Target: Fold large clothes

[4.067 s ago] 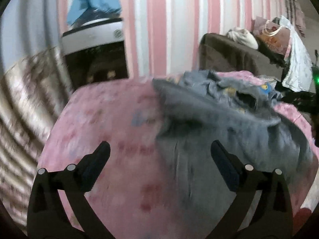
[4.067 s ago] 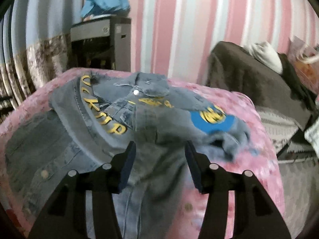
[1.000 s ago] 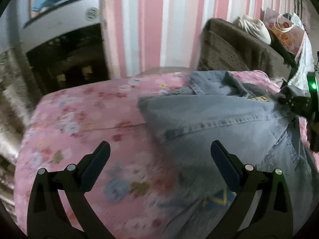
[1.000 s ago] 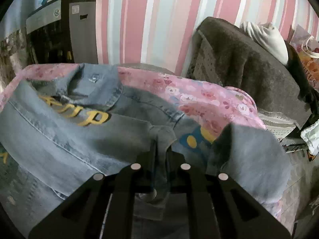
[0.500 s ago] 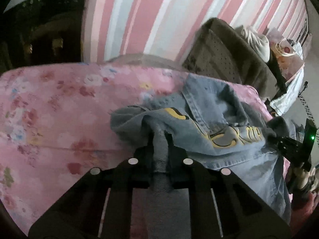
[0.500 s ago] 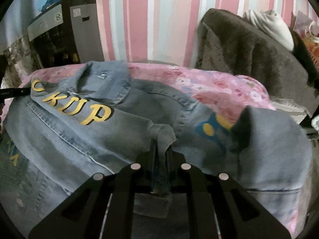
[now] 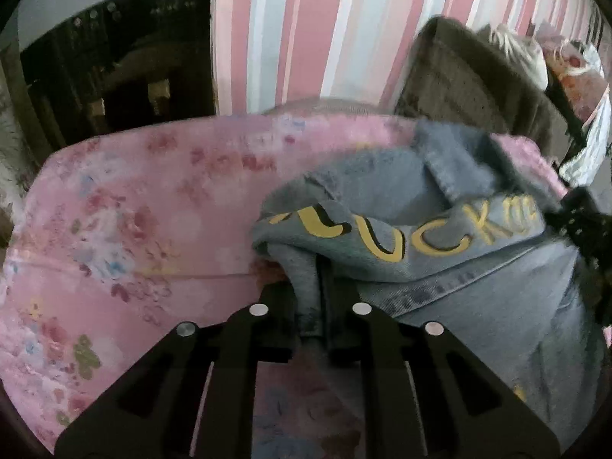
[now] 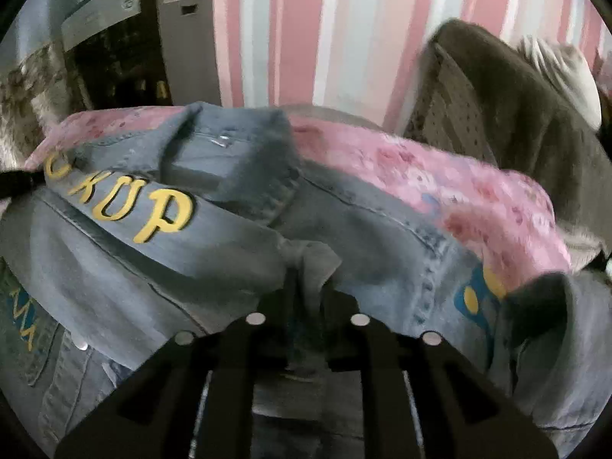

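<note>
A blue denim jacket (image 7: 451,279) with yellow letters lies on a pink floral bedspread (image 7: 126,229). My left gripper (image 7: 309,302) is shut on a fold at the jacket's left shoulder edge. In the right wrist view the jacket (image 8: 160,252) spreads across the lower frame with its collar at the top. My right gripper (image 8: 308,298) is shut on a fold at the jacket's right shoulder. The other gripper shows as a dark shape at the right edge of the left wrist view (image 7: 585,229) and at the left edge of the right wrist view (image 8: 15,183).
A pink and white striped wall (image 7: 306,30) runs behind the bed. A dark cabinet (image 7: 107,65) stands at the back left. A brown covered chair (image 8: 516,122) with a white cloth (image 8: 562,76) stands at the back right, close to the bed's edge.
Both grippers went from open to shut on the jacket's shoulders. In the last half second the jacket has shifted slightly toward the far wall, with motion blur in both views.
</note>
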`<state>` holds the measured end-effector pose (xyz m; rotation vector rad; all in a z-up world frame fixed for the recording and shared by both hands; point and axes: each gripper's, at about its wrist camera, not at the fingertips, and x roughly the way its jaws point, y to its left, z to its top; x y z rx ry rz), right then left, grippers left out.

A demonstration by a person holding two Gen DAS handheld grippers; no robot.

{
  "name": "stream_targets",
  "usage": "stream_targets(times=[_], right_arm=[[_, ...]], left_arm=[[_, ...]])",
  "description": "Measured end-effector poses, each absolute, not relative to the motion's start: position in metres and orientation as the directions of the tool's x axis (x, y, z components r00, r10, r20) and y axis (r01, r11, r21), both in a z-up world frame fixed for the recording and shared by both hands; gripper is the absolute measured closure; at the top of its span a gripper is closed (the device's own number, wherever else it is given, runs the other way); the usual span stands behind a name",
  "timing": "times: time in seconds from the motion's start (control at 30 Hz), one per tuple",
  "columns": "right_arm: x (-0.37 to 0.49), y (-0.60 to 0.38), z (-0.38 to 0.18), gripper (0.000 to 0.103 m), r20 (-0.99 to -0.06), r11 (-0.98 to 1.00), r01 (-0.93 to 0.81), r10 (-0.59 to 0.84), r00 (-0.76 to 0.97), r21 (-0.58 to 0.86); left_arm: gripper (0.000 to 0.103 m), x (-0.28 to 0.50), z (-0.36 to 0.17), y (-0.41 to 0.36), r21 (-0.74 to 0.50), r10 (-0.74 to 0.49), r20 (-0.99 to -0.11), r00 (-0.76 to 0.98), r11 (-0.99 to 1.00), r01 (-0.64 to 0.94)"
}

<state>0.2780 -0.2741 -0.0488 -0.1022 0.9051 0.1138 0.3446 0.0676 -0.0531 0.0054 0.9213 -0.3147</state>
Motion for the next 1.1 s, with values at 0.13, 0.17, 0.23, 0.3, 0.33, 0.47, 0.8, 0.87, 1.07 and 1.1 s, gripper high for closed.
stream_targets(times=[0.13, 0.17, 0.23, 0.3, 0.33, 0.47, 0.8, 0.87, 1.07, 1.1], right_arm=[[0.273, -0.292, -0.04, 0.076, -0.798, 0.987, -0.16, 0.099, 0.594, 0.003], [0.272, -0.297, -0.037, 0.072, -0.796, 0.987, -0.162, 0.114, 0.594, 0.021], [0.271, -0.313, -0.023, 0.065, -0.771, 0.987, -0.151, 0.138, 0.621, 0.054], [0.28, -0.329, -0.012, 0.051, -0.755, 0.994, -0.103, 0.089, 0.65, 0.029], [0.288, -0.333, -0.011, 0.041, -0.763, 0.996, -0.09, 0.074, 0.642, 0.021], [0.329, -0.342, -0.029, 0.041, -0.825, 0.998, -0.056, -0.003, 0.565, -0.043], [0.348, -0.343, -0.063, 0.068, -0.859, 0.992, -0.122, 0.033, 0.511, -0.035], [0.346, -0.35, -0.06, 0.083, -0.845, 0.994, -0.113, 0.056, 0.532, -0.006], [0.333, -0.313, -0.05, 0.099, -0.782, 0.973, -0.188, 0.012, 0.623, -0.135], [0.333, -0.311, -0.049, 0.099, -0.771, 0.97, -0.188, 0.002, 0.637, -0.153]], left_arm=[[0.055, 0.344, -0.047, 0.077, -0.104, -0.234, -0.787, 0.571, 0.962, 0.252], [0.032, 0.342, -0.043, 0.081, -0.087, -0.215, -0.782, 0.585, 0.967, 0.239], [0.017, 0.341, -0.035, 0.089, -0.095, -0.225, -0.761, 0.608, 0.967, 0.238], [0.015, 0.348, -0.032, 0.092, -0.116, -0.24, -0.759, 0.606, 0.965, 0.237], [0.015, 0.354, -0.033, 0.092, -0.127, -0.247, -0.765, 0.594, 0.963, 0.237], [0.015, 0.376, -0.041, 0.082, -0.187, -0.299, -0.784, 0.544, 0.95, 0.251], [0.069, 0.392, -0.059, 0.036, -0.066, -0.243, -0.817, 0.523, 0.94, 0.334], [0.081, 0.387, -0.053, 0.041, -0.088, -0.266, -0.803, 0.533, 0.938, 0.334], [0.083, 0.358, -0.023, 0.034, 0.132, -0.117, -0.701, 0.703, 0.948, 0.29], [0.083, 0.353, -0.014, 0.036, 0.151, -0.104, -0.68, 0.726, 0.949, 0.277]])
